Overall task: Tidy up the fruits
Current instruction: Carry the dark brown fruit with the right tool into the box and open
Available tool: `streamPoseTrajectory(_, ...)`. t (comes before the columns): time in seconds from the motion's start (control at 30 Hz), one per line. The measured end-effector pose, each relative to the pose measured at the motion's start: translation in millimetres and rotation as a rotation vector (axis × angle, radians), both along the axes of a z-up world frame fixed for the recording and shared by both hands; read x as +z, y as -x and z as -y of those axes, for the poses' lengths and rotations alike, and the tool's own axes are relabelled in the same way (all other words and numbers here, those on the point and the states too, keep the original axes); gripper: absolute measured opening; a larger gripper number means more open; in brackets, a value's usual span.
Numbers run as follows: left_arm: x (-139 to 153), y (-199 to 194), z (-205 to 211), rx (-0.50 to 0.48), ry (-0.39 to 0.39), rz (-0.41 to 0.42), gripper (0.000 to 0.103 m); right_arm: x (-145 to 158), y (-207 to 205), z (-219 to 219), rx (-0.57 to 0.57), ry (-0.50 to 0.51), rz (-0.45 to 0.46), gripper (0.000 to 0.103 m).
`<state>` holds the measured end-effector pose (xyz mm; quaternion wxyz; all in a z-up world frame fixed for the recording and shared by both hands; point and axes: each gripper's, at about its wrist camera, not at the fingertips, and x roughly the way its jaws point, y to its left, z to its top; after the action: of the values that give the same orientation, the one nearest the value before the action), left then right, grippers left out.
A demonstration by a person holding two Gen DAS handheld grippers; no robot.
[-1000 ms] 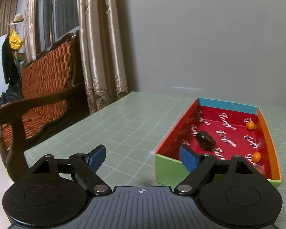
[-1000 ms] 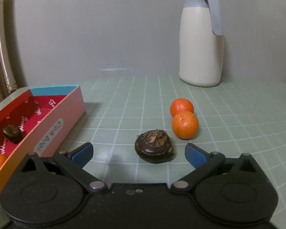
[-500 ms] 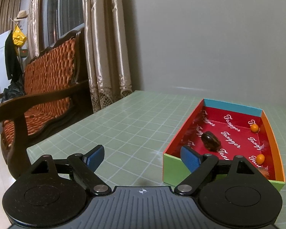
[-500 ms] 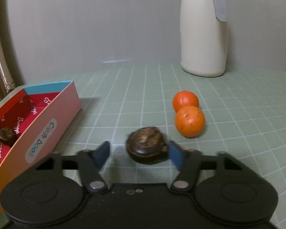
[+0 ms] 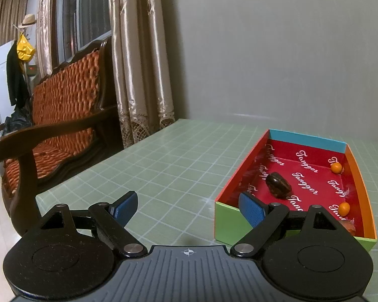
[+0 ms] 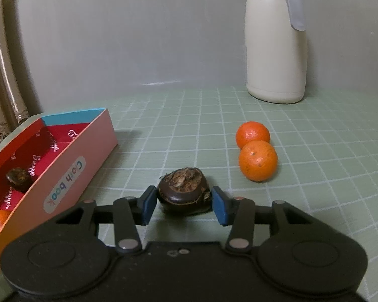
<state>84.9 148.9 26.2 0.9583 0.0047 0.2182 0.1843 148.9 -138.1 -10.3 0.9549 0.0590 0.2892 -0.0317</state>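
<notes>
In the left wrist view, the left gripper (image 5: 186, 207) is hanging with its jaws spread wide and nothing between them, near the green end of the box (image 5: 365, 186). The box is already holding one dark brown fruit (image 5: 278, 185) and two small orange fruits (image 5: 336, 167), so part of the sorting looks done. Its red lining is showing the word "Tangger" repeated in white script.

In the right wrist view, the right gripper (image 6: 184, 203) is clamping its blue pads on the dark brown fruit on the table (image 6: 184, 193), which is sitting just right of the box. Two oranges (image 6: 258, 160) are waiting on the green grid cloth (image 6: 315, 151), touching each other, well in front of a cream jug (image 6: 276, 50). The box's pink side is reading "Cloth book", upside down
</notes>
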Motion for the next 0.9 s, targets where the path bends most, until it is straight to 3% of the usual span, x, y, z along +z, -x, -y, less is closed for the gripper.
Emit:
streamPoseTrajectory(0.47, 3, 8, -15, 0.046, 0.027, 0.007, 0.087, 18, 21, -13, 0.067, -0.004, 0.101, 0.046)
streamPoseTrajectory(0.9, 0, 22, -49, 0.129, 0.031, -0.003, 0.087, 39, 38, -66, 0.321, -0.04, 0.229, 0.046)
